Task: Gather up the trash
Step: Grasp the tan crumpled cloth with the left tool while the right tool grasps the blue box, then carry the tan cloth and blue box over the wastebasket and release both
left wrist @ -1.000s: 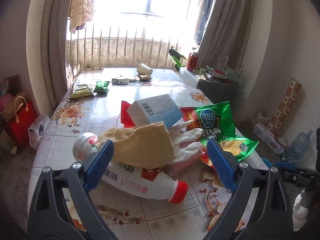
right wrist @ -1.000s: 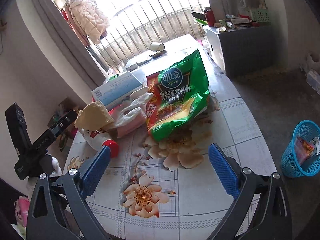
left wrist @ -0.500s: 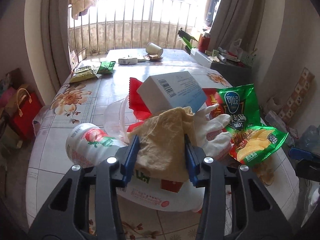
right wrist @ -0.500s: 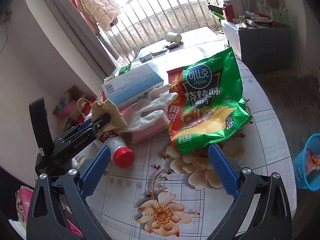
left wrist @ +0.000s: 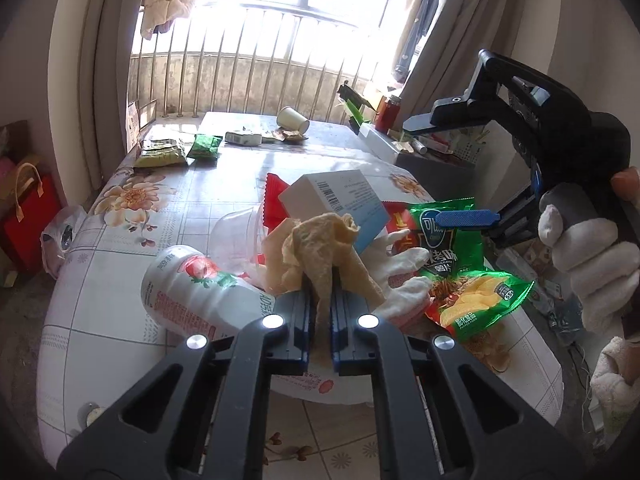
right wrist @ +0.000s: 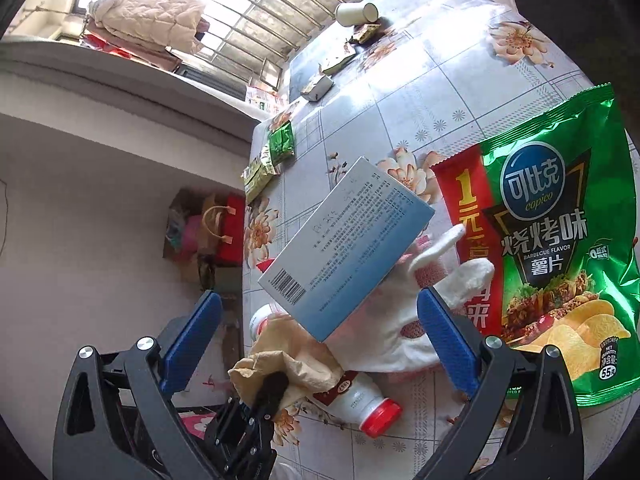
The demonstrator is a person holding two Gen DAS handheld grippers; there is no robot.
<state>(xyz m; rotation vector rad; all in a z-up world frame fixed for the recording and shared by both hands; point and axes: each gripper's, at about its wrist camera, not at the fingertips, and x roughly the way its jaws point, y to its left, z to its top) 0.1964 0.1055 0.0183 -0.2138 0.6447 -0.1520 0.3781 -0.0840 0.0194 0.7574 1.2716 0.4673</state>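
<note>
Table (left wrist: pixel 120 216), floral tiled oilcloth, cluttered; far end toward barred window (left wrist: pixel 248 60).

Green chip bag (right wrist: pixel 556 248), barbecue flavour, flat on table at right side of near heap; red strip along one edge.

Blue-and-white carton (right wrist: pixel 348 248), barcode on end, tilted, propped atop heap above white glove and red wrapper (left wrist: pixel 274 196).

White drink bottle (left wrist: pixel 192 292), red cap (right wrist: pixel 380 416), lying on side at bottom of heap, partly under crumpled paper.

White cotton glove (right wrist: pixel 400 332), loose, fingers spread toward chip bag, wedged between carton and bottle.

Crumpled tan paper (left wrist: pixel 320 248), task item: raised over bottle at near edge of heap, just beside carton's lower corner.

Left gripper (left wrist: pixel 320 320): clenched on lower fold of tan paper, blue pads pressed to either side of it. Seen also from right wrist view (right wrist: pixel 268 396), low in frame, paper bunched at tip.

Right gripper (right wrist: pixel 320 340): released, blue pads spread wide, poised above carton and glove, touching neither. From left wrist view (left wrist: pixel 448 168) held in gloved right hand (left wrist: pixel 592 264), over chip bag.

Clear plastic cup (left wrist: pixel 236 232), on side behind bottle.

Small green snack packets (left wrist: pixel 180 152), at table's left far edge.

Paper cup (left wrist: pixel 294 118), tipped over, far end, beside small box (left wrist: pixel 242 137) and wrapper scraps.
</note>
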